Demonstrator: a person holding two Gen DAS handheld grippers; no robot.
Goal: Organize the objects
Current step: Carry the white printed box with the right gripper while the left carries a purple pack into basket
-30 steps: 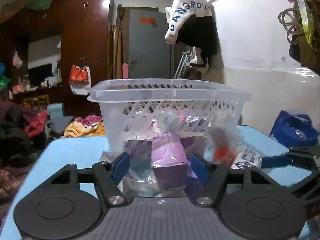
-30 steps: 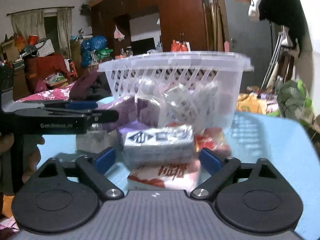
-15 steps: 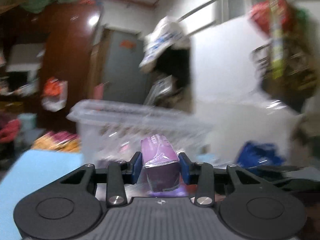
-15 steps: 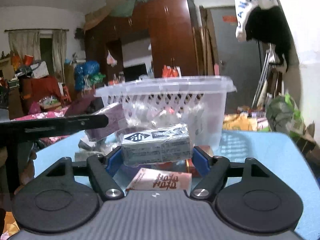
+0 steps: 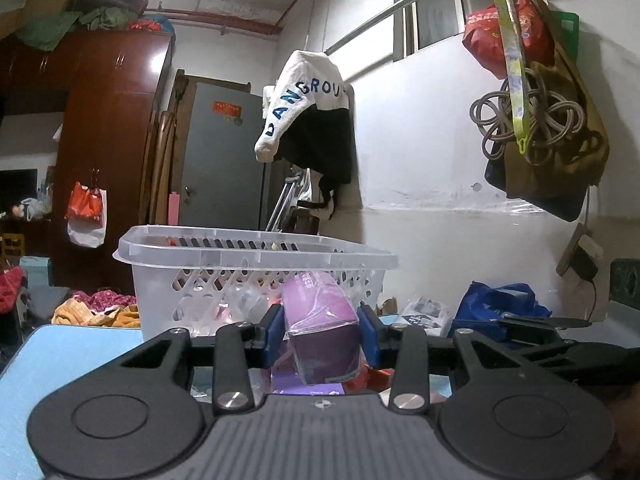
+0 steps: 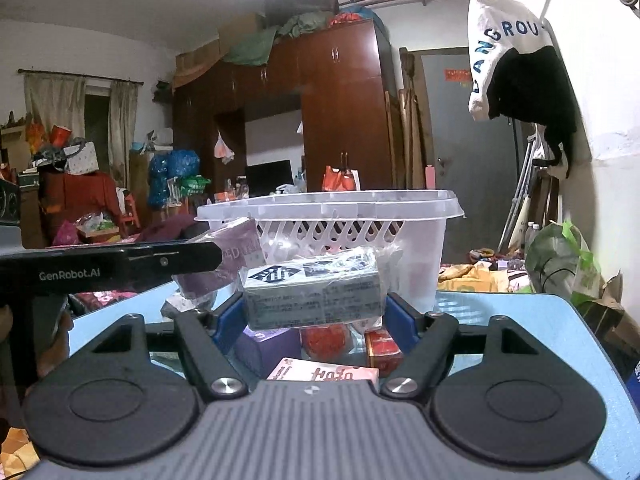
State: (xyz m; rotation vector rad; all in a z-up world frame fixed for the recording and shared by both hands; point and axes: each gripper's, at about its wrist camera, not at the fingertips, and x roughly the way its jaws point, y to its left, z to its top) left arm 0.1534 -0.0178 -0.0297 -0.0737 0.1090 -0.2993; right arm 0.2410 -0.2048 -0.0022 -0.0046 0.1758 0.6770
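**Both grippers loaded in front of the basket**

Left gripper [image 5: 322, 330]: blue pads clamped on a purple rectangular box wrapped in clear film [image 5: 322, 330], held off the table, tilted, its far end rising toward the translucent white plastic basket with lattice sides [image 5: 256, 268]. Seen from the right wrist too, as a black arm [image 6: 120, 266] reaching in from the side with the purple box [image 6: 224, 264] just before the basket [image 6: 332, 224].

Right gripper [image 6: 312, 300]: blue pads closed on a grey-green rectangular box in clear film with a black-and-white label [image 6: 312, 300], lifted clear of the table and level, directly in front of the basket wall.

Below the grey-green box, on the light blue tabletop [image 6: 520, 328] near the basket: a small purple box [image 6: 266, 346], a red rounded packet [image 6: 326, 340], a small red box [image 6: 382, 350] and a pink flat carton with red lettering [image 6: 324, 372].

Inside the basket, only blurred wrapped shapes visible through the lattice.

Behind the basket: a dark wooden wardrobe [image 6: 340, 120] and a white-and-black garment hanging on the wall [image 5: 312, 120].
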